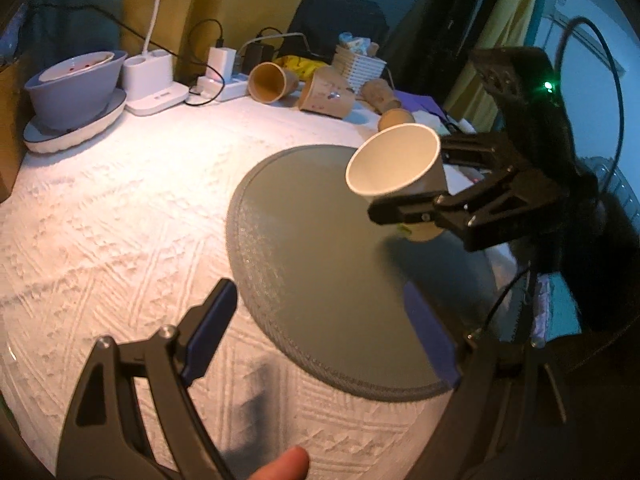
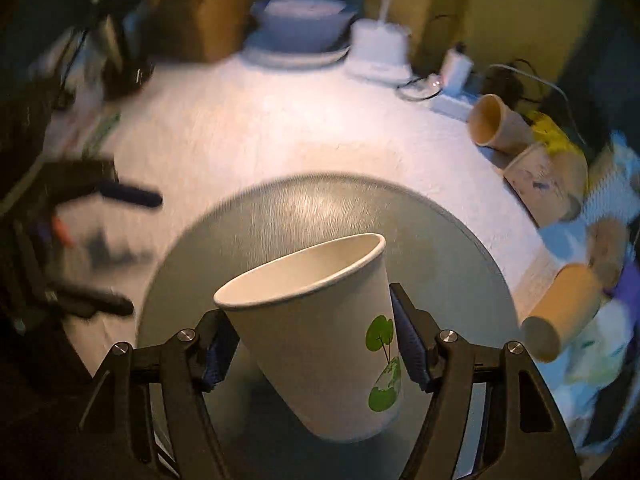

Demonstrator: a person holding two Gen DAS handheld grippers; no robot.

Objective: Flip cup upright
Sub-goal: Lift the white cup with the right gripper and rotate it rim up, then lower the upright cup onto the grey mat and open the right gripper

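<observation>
The cup (image 2: 316, 340) is in the air above the grey mat (image 2: 280, 216), clamped across its wall by the right tool (image 2: 312, 344), one blue pad on each side. Its long axis is tilted: the mouth points up and away from the right wrist camera, leaning toward the left tool, and the base sits lower, nearer the mat. The base looks clear of the mat, though the gap itself is hard to make out.

From the left wrist the cup (image 1: 394, 160) shows mainly its white inside and rolled rim, with the right tool (image 1: 416, 184) closed around it from the right. Only the right wrist view shows the green tree-and-globe print on the outer wall (it faces away from the left camera).

The left tool (image 1: 320, 336) hangs low over the near edge of the mat (image 1: 320, 248), fingers spread wide and holding nothing.

The mat lies on a counter (image 1: 100, 208) under a white textured cloth. Along the back stand a bowl (image 1: 74, 88) on a plate and some brown cups (image 1: 268, 80) lying on their sides.
</observation>
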